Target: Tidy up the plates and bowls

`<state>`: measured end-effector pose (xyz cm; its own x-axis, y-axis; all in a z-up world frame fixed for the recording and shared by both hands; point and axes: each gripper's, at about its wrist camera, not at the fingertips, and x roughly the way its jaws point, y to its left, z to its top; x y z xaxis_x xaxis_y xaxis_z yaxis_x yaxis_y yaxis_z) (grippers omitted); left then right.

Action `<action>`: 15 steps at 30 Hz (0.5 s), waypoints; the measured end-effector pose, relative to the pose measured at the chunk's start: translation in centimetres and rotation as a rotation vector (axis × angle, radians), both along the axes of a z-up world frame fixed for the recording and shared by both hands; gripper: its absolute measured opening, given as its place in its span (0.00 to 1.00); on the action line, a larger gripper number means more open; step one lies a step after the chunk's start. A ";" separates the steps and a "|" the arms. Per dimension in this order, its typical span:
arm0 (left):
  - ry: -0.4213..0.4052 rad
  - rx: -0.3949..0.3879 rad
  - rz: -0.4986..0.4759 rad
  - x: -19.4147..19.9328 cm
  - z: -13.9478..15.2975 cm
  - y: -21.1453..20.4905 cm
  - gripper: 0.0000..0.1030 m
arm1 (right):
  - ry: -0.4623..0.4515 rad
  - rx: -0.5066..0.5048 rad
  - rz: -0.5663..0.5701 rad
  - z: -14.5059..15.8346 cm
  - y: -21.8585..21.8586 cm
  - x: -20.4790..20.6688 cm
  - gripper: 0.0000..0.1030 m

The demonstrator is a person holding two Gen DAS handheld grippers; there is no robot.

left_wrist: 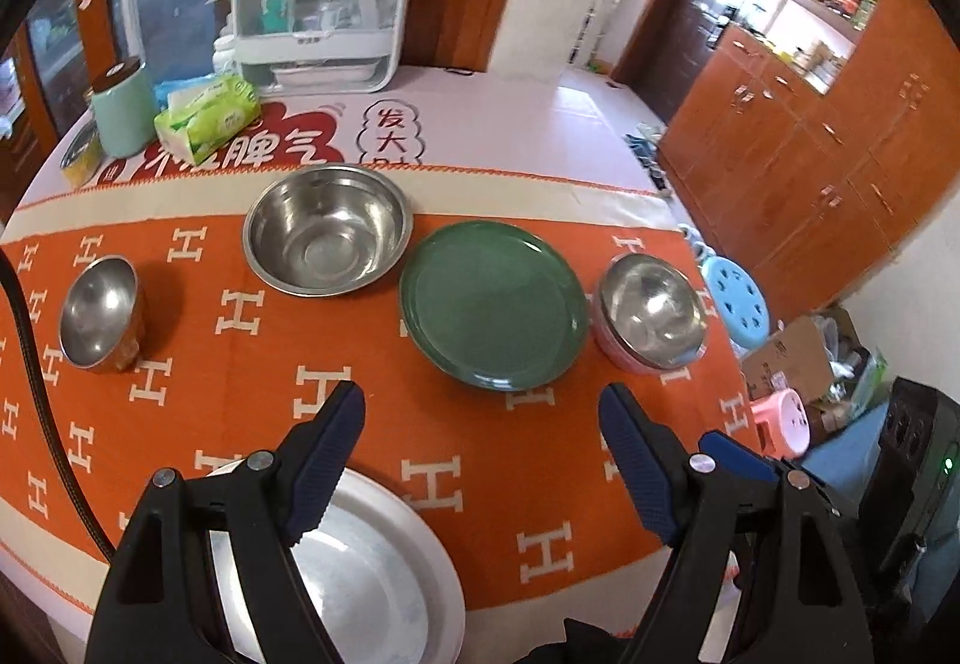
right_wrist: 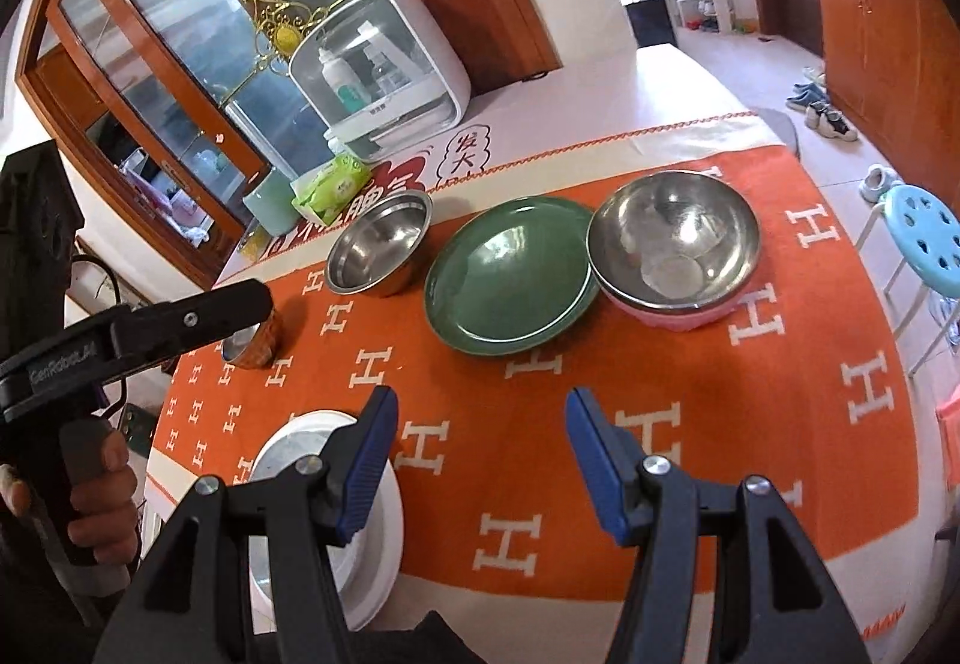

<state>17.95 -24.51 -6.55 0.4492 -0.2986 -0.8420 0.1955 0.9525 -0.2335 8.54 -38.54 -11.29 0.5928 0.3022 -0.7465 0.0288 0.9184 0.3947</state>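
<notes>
From your left wrist view, your left hand-held gripper (left_wrist: 480,412) hangs with its jaws apart and nothing between them. Just under its left finger, close to you, lies the steel plate (left_wrist: 372,562). Ahead of the fingertips sits the green plate (left_wrist: 492,304), and the pink-based steel bowl (left_wrist: 651,310) stands just beside it to the right, seemingly touching its rim. Ahead and to the left is the large steel bowl (left_wrist: 327,238), apart from the green plate. Far off to the left the small steel cup-bowl (left_wrist: 99,313) stands alone. All of them rest singly on the orange cloth of the surface (left_wrist: 270,424); none is stacked or nested, so the sorting looks barely begun.

From your right wrist view, your right hand-held gripper (right_wrist: 480,418) is also spread and empty. The white-rimmed plate (right_wrist: 282,448), likely the same steel plate, lies under its left finger. Ahead are the green plate (right_wrist: 510,280), the pink-based bowl (right_wrist: 672,244) to the right with its rim over the plate's edge, and the large steel bowl (right_wrist: 381,250) to the left. Your left hand-held gripper (right_wrist: 198,319) reaches in from the left, in front of the small cup-bowl (right_wrist: 255,346).

What is left, by my judgement, is everything: plates gathered together, bowls nested.
</notes>
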 end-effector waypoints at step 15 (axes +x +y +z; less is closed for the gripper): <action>0.124 0.024 0.118 6.5 -7.2 -1.1 0.77 | 0.133 0.110 0.036 -6.1 -1.6 6.4 0.57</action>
